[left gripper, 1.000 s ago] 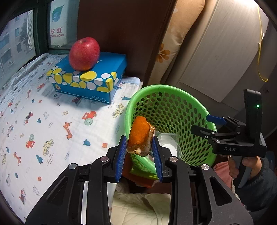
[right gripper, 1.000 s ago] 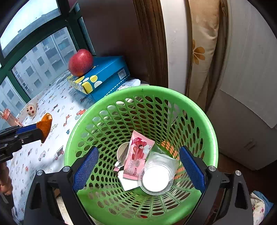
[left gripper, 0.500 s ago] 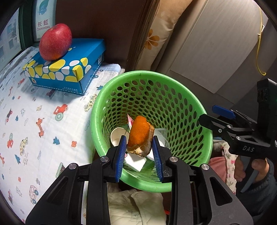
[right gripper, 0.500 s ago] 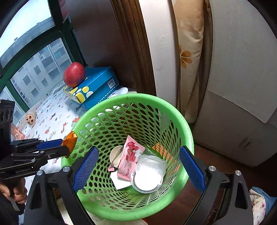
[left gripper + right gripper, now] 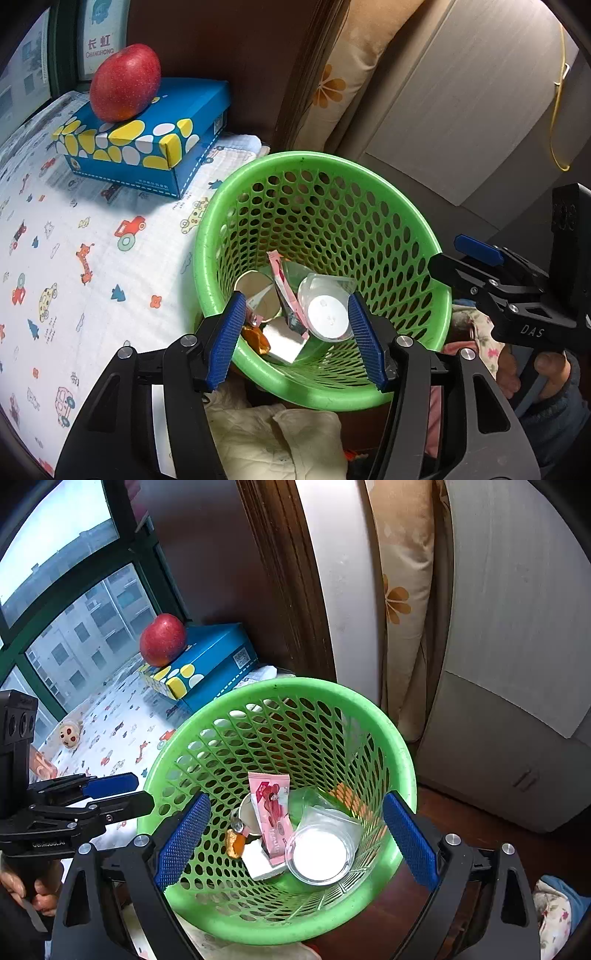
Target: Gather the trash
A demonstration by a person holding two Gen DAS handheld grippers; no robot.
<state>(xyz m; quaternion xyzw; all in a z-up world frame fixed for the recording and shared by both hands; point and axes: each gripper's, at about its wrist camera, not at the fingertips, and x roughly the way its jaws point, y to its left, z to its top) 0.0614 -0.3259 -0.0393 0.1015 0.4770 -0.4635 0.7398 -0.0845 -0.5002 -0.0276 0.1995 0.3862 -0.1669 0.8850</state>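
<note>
The green mesh basket [image 5: 321, 158] stands beside the bed and fills the right wrist view [image 5: 280, 683]. My left gripper [image 5: 295, 321] hangs over its near rim with its jaws opening and nothing between them. An orange peel [image 5: 255, 338] lies loose in the basket [image 5: 234, 843], beside a pink wrapper [image 5: 282, 284], a clear plastic cup [image 5: 327, 315] and a paper cup [image 5: 258, 291]. My right gripper [image 5: 295, 812] stands open and wide over the basket, holding nothing; it also shows at the basket's right edge [image 5: 454, 256]. The left gripper [image 5: 142, 792] appears at the basket's left.
A red apple [image 5: 125, 86] rests on a blue tissue box [image 5: 147, 144] at the back of the cartoon-print sheet [image 5: 74, 258]. A small toy [image 5: 68, 734] lies near the window. Curtain and pale cabinet [image 5: 498, 738] stand behind the basket. A person's hand [image 5: 546, 369] holds the right gripper.
The left gripper moved over the basket, its jaws parted, and the orange peel dropped out of them into the basket. The right gripper stayed open and wide.
</note>
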